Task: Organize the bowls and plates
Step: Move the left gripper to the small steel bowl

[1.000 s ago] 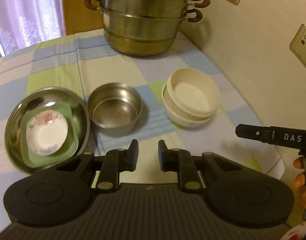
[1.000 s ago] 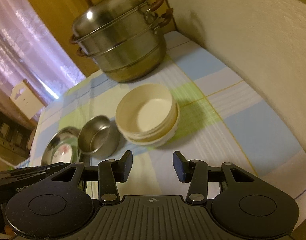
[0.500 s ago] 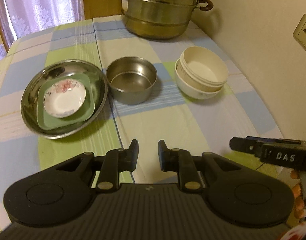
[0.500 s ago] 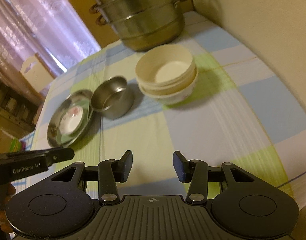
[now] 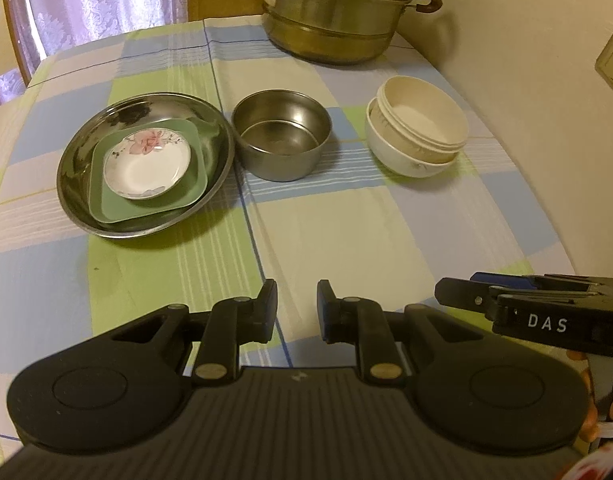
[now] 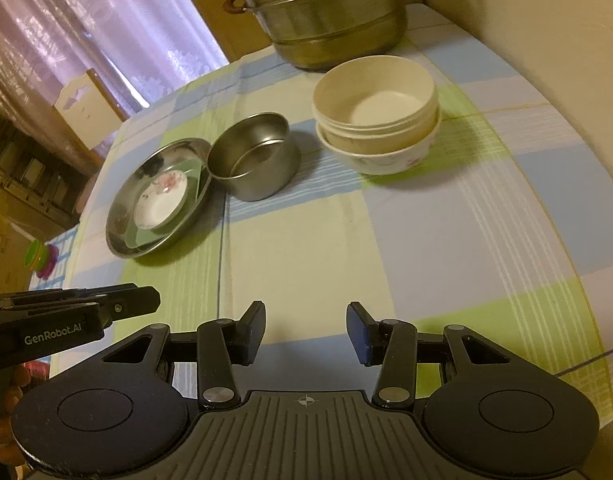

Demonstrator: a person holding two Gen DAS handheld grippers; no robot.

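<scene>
A wide steel dish (image 5: 76, 152) (image 6: 120, 236) on the left holds a green square plate (image 5: 146, 208) with a small flowered saucer (image 5: 146, 164) (image 6: 160, 200) on top. To its right stands an empty steel bowl (image 5: 282, 136) (image 6: 252, 160). Further right, cream bowls (image 5: 422, 120) (image 6: 374, 100) are nested in a white flowered bowl (image 5: 402, 162) (image 6: 386, 156). My left gripper (image 5: 296, 308) hovers over the near cloth, narrowly open and empty. My right gripper (image 6: 305, 328) is beside it, open wider, also empty. Both are well short of the dishes.
A tall steel steamer pot (image 5: 338, 12) (image 6: 326, 12) stands at the back of the checked tablecloth (image 5: 346, 240). A cream wall with sockets (image 5: 612, 60) runs along the right side. A purple curtain (image 5: 98, 0) hangs behind at the left.
Both grippers have drawn back from the dishes toward the near side of the table, so the dishes look farther off. Neither jaw gap has changed and nothing was picked up.
</scene>
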